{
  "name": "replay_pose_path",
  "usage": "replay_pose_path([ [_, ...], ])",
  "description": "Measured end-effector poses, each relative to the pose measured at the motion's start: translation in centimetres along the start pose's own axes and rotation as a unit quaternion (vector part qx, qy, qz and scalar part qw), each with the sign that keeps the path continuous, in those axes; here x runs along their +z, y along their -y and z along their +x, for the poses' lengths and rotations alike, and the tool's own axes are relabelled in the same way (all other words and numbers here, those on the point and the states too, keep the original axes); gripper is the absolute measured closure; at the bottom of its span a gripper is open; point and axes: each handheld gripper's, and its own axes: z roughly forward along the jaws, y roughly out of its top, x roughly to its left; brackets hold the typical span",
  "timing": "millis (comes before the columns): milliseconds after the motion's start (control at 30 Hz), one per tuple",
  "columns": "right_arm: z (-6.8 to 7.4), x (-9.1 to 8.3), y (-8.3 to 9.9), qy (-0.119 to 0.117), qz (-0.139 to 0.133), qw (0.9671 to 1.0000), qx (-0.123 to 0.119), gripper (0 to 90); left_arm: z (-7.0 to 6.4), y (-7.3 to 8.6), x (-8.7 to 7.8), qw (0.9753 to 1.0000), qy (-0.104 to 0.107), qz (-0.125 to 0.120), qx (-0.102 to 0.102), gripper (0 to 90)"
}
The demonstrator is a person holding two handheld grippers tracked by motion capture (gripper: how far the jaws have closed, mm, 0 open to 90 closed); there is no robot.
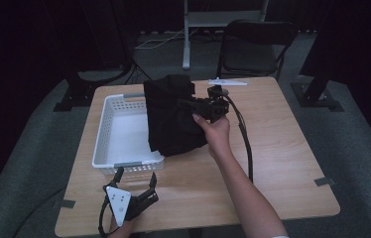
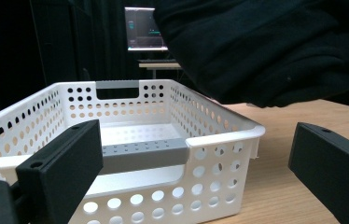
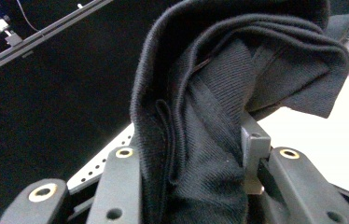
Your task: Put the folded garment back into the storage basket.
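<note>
A black cloth (image 1: 171, 116) hangs bunched in the air over the right side of a white perforated basket (image 1: 111, 148). My right gripper (image 1: 188, 106) is shut on the black cloth (image 3: 200, 121), whose folds are pinched between the jaws in the right gripper view. My left gripper (image 1: 136, 181) rests near the table's front edge, just in front of the basket, open with nothing between its jaws. In the left gripper view the basket (image 2: 219, 163) is close ahead, and the cloth (image 2: 266, 46) hangs above its far right side.
The wooden table (image 1: 282, 158) has bare room to the right of the basket. A white pen-like object (image 1: 228, 82) lies at the table's far edge. A black folding chair (image 1: 255, 47) stands behind the table. A cable (image 1: 247, 144) trails from the right gripper across the table.
</note>
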Motion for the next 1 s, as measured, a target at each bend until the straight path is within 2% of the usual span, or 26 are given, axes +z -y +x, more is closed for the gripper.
replay_pose_path([
  [400, 1.1, 3.6, 0.0, -0.016, 0.019, 0.9996, 0.01, 62.7, 0.0, 0.0, 0.0, 1.0, 0.0, -0.001, 0.0, 4.5],
  [1000, 3.1, 7.4, 0.1, -0.045, 0.026, 0.9985, 0.014, 62.6, 0.0, 0.0, -0.1, 1.0, 0.0, -0.003, 0.0, 4.5],
])
